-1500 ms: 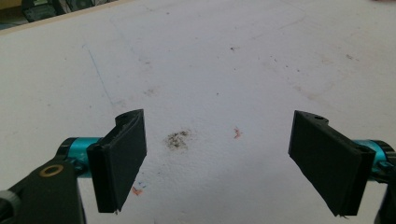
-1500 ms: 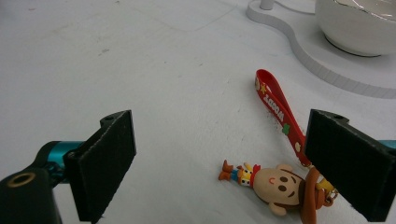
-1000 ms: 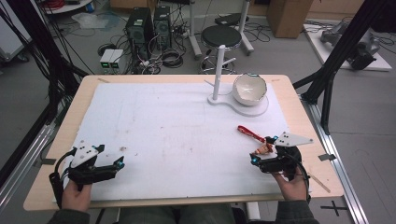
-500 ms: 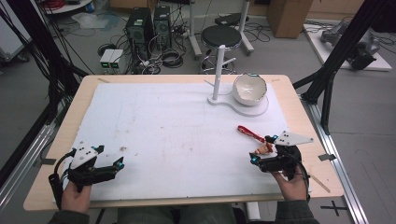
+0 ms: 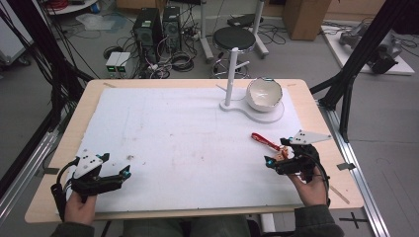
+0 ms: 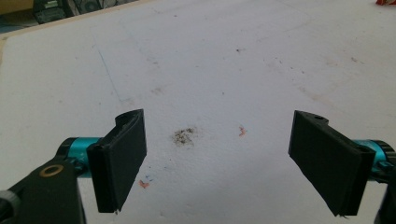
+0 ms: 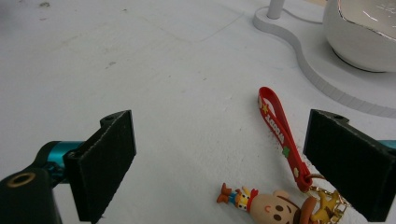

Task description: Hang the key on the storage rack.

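Note:
A keychain lies flat on the white mat at the right: a red strap (image 5: pixel 263 140) (image 7: pixel 279 130) joined by a gold ring to a small cartoon figure (image 7: pixel 268 206). My right gripper (image 5: pixel 279 159) (image 7: pixel 233 168) stands open just in front of it, the figure low between its jaws and the strap beside the right jaw. A white bowl (image 5: pixel 264 94) (image 7: pixel 364 32) rests on a white stand base (image 5: pixel 257 114) with an upright post (image 5: pixel 230 74). My left gripper (image 5: pixel 118 177) (image 6: pixel 224 163) is open at the near left, with only stained mat between its jaws.
The white mat (image 5: pixel 188 133) covers a wooden table (image 5: pixel 89 94). Black frame struts (image 5: pixel 353 74) rise at the right and left edges. Beyond the far edge stand a stool (image 5: pixel 235 37), computer boxes and cables on the floor.
Both grippers stay nearly where they were; the left hand has shifted very slightly. The keychain, bowl and stand have not moved.

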`<act>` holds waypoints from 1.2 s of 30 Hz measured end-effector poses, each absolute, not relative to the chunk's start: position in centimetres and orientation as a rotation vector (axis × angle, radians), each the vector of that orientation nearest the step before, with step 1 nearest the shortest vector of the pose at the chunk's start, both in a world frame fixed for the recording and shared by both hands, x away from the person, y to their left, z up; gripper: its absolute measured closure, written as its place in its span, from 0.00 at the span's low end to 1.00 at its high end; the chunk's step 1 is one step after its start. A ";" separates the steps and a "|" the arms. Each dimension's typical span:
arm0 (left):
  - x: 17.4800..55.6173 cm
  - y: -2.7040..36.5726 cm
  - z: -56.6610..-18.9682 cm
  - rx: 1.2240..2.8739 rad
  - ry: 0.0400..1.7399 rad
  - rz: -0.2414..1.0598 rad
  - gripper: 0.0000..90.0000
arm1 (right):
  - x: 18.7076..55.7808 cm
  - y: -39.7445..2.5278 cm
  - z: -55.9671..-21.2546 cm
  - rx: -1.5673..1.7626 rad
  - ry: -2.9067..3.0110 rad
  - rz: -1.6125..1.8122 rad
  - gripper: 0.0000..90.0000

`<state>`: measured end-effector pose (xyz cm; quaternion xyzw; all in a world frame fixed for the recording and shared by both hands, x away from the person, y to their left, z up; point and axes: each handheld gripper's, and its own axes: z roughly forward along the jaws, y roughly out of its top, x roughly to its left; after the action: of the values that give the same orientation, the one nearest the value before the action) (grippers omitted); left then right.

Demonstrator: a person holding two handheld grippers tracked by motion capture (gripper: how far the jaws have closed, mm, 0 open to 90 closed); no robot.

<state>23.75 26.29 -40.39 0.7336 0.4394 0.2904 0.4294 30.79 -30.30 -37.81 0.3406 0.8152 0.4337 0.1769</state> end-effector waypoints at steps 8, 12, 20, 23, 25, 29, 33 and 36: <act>23.8 26.3 -40.4 1.827 1.095 0.724 0.22 | 31.9 -30.0 -37.1 0.953 2.329 1.214 0.09; 23.8 26.3 -40.4 1.824 1.096 0.727 0.22 | 32.5 -30.1 -36.9 0.974 2.335 1.219 0.09; 23.8 26.3 -40.4 1.828 1.095 0.728 0.22 | 33.7 -30.3 -36.7 1.008 2.338 1.219 0.09; 23.9 26.2 -40.4 1.832 1.094 0.729 0.22 | 34.2 -30.5 -36.7 1.009 2.344 1.195 0.09; 23.9 26.2 -40.5 1.830 1.096 0.726 0.22 | 34.6 -30.6 -36.7 1.022 2.342 1.188 0.09; 24.0 26.1 -40.5 1.834 1.089 0.725 0.22 | 35.5 -30.9 -36.4 1.037 2.359 1.175 0.17; 24.1 26.1 -40.5 1.830 1.095 0.726 0.22 | 36.6 -31.3 -36.2 1.036 2.371 1.146 0.20; 24.2 26.1 -40.5 1.834 1.094 0.724 0.22 | 37.3 -31.4 -36.4 1.048 2.390 1.120 0.24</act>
<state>24.24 26.15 -40.54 0.7346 0.4382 0.2900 0.4292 37.28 -31.35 -36.40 0.3649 0.8319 0.3901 0.1504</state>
